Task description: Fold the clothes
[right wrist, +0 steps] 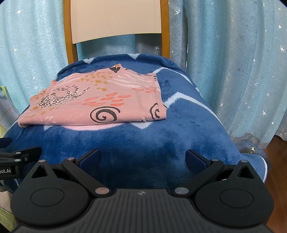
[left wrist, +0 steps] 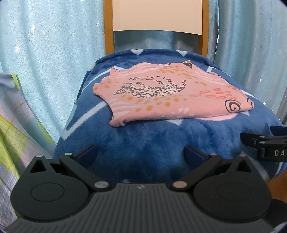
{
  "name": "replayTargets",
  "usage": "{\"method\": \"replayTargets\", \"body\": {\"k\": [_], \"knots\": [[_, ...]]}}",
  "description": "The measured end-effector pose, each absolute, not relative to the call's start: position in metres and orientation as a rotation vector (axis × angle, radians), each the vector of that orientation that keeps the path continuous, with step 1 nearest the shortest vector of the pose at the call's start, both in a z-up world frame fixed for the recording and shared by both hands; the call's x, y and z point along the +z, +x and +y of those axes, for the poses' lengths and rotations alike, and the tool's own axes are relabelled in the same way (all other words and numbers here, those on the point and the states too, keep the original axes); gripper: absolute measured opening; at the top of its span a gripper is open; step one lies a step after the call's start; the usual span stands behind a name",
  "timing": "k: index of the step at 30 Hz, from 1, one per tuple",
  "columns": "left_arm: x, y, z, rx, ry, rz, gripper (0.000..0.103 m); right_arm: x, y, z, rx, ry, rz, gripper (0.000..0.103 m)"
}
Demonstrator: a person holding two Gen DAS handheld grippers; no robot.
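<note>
A pink patterned garment [left wrist: 168,95] [right wrist: 96,104] lies folded into a flat rectangle on the blue plush blanket [left wrist: 143,148] [right wrist: 161,139] that covers a chair seat. My left gripper [left wrist: 140,154] hovers open above the blanket's near edge, short of the garment, with nothing between its fingers. Over the front of the blanket my right gripper [right wrist: 143,158] is likewise open and empty, also nearer than the garment. Each gripper shows at the edge of the other's view, the right one [left wrist: 265,143] and the left one [right wrist: 16,159].
The wooden chair back [left wrist: 156,16] [right wrist: 116,19] rises behind the seat. Light blue starred curtains [left wrist: 50,62] [right wrist: 233,71] hang all around. A plaid green and grey cloth [left wrist: 12,134] lies at the left. Brown wooden floor [right wrist: 276,152] shows at the right.
</note>
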State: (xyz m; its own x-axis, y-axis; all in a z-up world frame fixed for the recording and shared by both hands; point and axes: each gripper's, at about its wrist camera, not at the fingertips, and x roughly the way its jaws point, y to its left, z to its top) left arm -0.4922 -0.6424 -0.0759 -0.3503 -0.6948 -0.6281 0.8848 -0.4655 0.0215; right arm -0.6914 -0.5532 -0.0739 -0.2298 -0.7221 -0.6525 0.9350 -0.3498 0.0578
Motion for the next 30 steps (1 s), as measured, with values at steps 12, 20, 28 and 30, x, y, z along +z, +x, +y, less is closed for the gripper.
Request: {"method": "replayTargets", "body": {"k": [12, 20, 28, 30], "knots": [[-0.0779, -0.497, -0.6354, -1.961, 0.665, 0.366, 0.103, -0.0736, -0.6922, -0.5535, -1.815, 0.718, 0.414, 0.103], [-0.0786, -0.4958, -0.6371, -1.962, 0.665, 0.384, 0.103, -0.0736, -0.6921, -0.5563, -1.821, 0.716, 0.414, 0.103], [-0.0783, -0.4963, -0.6365, -1.959, 0.664, 0.381, 0.103, -0.0743, -0.6912, -0.5558, -1.823, 0.713, 0.417, 0.103], [-0.0781, -0.4965, -0.637, -1.959, 0.665, 0.383, 0.103, -0.0743, -0.691, -0.5562, -1.824, 0.712, 0.418, 0.103]]}}
